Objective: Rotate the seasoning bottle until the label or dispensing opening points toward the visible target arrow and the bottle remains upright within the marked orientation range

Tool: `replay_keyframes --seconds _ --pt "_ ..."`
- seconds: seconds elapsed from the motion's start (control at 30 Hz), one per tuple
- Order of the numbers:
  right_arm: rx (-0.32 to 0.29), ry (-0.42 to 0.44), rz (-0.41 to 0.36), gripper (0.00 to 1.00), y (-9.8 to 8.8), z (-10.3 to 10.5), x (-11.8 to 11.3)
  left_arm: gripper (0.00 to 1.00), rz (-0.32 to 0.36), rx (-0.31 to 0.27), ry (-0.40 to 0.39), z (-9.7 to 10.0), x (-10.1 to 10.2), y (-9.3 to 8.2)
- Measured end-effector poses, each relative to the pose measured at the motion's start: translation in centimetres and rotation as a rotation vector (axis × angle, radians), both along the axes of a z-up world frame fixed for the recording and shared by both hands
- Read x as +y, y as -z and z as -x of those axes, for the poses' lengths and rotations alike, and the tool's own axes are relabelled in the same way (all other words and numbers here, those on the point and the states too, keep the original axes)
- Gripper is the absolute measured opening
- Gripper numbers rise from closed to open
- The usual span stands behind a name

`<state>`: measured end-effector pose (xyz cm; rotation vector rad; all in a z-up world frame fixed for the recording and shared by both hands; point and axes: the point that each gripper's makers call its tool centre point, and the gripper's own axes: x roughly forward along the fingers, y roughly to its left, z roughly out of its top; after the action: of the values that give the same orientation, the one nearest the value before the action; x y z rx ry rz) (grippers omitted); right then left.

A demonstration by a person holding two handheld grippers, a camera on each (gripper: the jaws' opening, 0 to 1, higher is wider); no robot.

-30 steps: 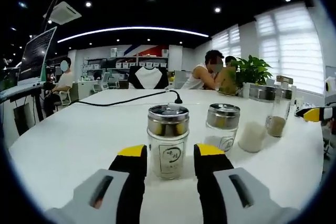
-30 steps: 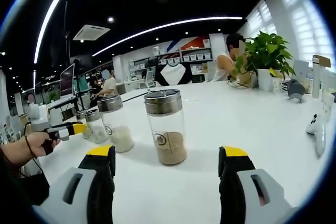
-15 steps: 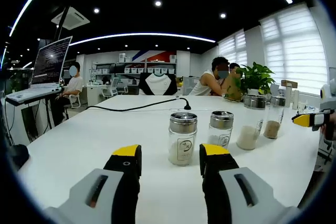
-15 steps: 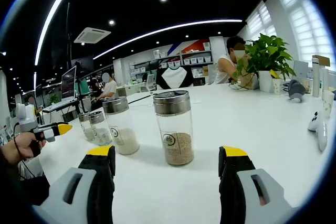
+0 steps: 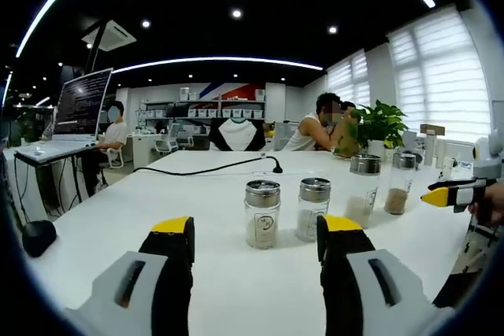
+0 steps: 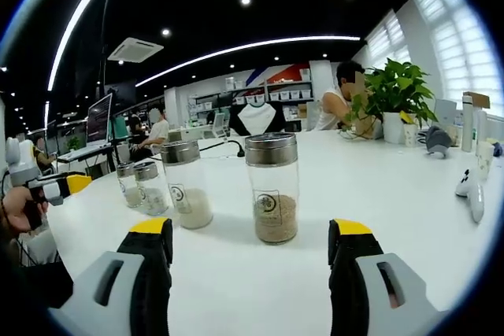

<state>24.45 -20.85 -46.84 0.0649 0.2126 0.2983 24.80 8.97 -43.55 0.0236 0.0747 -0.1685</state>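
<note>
Four seasoning bottles upright in a row on the white bench (image 5: 118, 218): two short ones, then two taller. Left gripper (image 5: 253, 235) with jaws spread wide, holding nothing, aimed at the short bottle (image 5: 261, 214) with pale contents but well short of it. Right gripper (image 6: 250, 238) likewise wide and empty, the tall bottle (image 6: 272, 186) of brown granules framed between its jaws yet farther off, its label facing the camera. No target arrow or marked range discernible on the bench. Step in hand, by judgement: approach, before any grasp. Next move probably calls for advancing one gripper until the jaws flank a bottle's glass body, closing gently, then twisting about the vertical axis without tipping. Black cable (image 5: 205, 168) and potted plant (image 5: 381, 121) beyond.
</note>
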Motion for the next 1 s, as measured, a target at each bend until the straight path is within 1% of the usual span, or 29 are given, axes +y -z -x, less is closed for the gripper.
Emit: replay_keyframes --seconds 0.03,0.13,0.3,0.47,0.53,0.63,0.8,0.9,1.0 --pt "-0.004 0.0 0.0 0.83 -0.1 0.1 0.1 0.71 -0.006 -0.006 0.0 0.1 0.0 -0.2" --pt "-0.018 -0.002 0.001 0.83 -0.4 0.3 0.3 0.74 0.036 -0.024 -0.005 0.3 0.1 -0.9" --pt "-0.031 -0.005 0.002 0.85 -0.7 0.6 0.4 0.82 0.074 -0.026 0.008 0.4 -0.2 -1.0" --pt "-0.036 0.0 0.004 0.89 -0.9 0.6 0.4 0.9 0.063 -0.043 0.006 0.4 -0.2 -1.6" --pt "-0.038 0.0 0.007 0.9 -1.0 0.6 0.4 0.91 0.064 -0.049 0.004 0.5 -0.2 -1.8" --pt "-0.04 0.008 0.006 0.93 -1.1 0.6 0.2 0.92 0.051 -0.05 0.007 0.6 -0.2 -1.8" --pt "-0.04 0.014 0.006 0.98 -1.0 0.6 0.1 1.0 0.048 -0.042 0.013 0.6 -0.3 -1.5" --pt "-0.025 0.014 0.011 0.99 -0.7 0.6 0.1 1.0 0.032 -0.032 0.013 0.6 -0.4 -1.3" --pt "-0.028 0.019 -0.003 0.99 -0.7 0.6 -0.1 1.0 0.026 -0.032 0.015 0.8 -0.5 -1.1"
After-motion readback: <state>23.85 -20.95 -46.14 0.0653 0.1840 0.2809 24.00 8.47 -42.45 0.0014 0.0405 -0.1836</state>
